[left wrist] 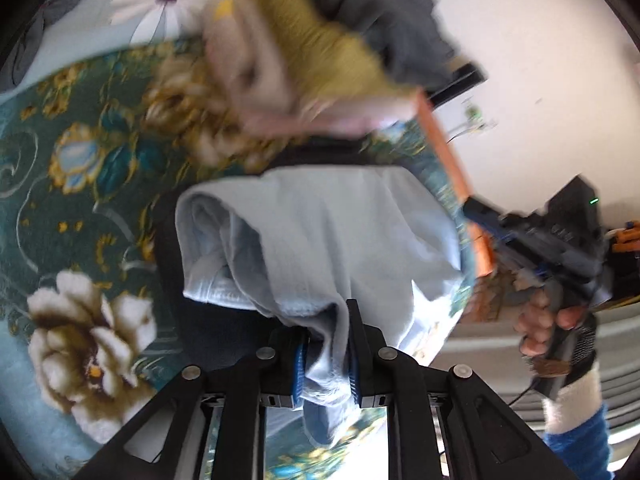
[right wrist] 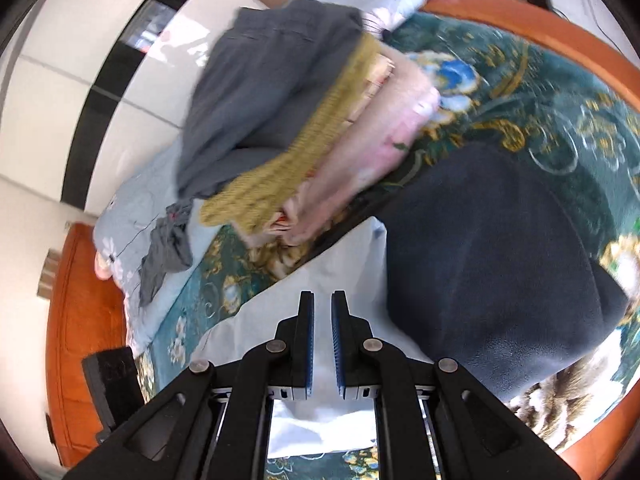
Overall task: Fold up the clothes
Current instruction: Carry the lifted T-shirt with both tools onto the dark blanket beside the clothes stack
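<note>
A light blue garment lies bunched on a dark navy garment spread over the bed. My left gripper is shut on a thick fold of the light blue cloth, which fills the gap between its blue pads. My right gripper has its jaws almost together, with the thin edge of the same garment in the narrow gap. In the left wrist view the right gripper appears at the garment's far side, held by a hand.
A blurred stack of clothes, grey on mustard knit on pink, sits just beyond the garment. The teal floral bedspread covers the bed, and an orange bed frame rims it. A loose grey cloth lies on a pale quilt.
</note>
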Available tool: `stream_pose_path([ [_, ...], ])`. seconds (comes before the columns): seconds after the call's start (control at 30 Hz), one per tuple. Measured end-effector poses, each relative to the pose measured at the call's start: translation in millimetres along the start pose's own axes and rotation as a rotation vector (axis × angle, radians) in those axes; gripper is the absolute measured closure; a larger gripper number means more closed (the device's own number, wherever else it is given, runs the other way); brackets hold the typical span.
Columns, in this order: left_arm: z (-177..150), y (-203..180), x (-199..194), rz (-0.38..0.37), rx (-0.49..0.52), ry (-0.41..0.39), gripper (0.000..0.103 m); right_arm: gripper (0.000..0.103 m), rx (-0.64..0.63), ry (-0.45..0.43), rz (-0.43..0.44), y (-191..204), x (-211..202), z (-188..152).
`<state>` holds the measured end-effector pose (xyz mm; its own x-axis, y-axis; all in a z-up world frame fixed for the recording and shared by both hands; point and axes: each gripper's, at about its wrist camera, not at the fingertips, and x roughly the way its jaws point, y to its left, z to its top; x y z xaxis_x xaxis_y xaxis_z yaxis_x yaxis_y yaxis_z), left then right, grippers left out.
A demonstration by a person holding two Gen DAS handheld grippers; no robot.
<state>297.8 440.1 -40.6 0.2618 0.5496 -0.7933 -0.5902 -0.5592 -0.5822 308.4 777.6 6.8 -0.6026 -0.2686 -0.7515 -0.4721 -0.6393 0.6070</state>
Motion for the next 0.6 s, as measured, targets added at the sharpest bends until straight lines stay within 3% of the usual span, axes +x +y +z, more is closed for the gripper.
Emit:
stream_pose_path([
  [0.1,-7,26,10,-0.003,-0.06,0.032,0.081,0.094,0.027,-0.009,-0.018,-8,5,-6],
  [0.2,-13,48,8,-0.056,-0.119,0.04,0.066,0.094,-0.016,-0.027,-0.035,2,4,-14],
  [0.3,-20,59,-5,-0.092,-0.148,0.019,0.066,0.094,-0.098,-0.013,-0.049,21,8,-29],
  [0.5,-19,36,-44,0.055,-0.017,-0.142,0.066,0.093,-0.204,0.046,-0.15,37,30,-68],
  [0.6,-12,3,-41,0.048,0.072,-0.164,0.065,0.093,-0.244,0.057,-0.156,50,41,-80],
])
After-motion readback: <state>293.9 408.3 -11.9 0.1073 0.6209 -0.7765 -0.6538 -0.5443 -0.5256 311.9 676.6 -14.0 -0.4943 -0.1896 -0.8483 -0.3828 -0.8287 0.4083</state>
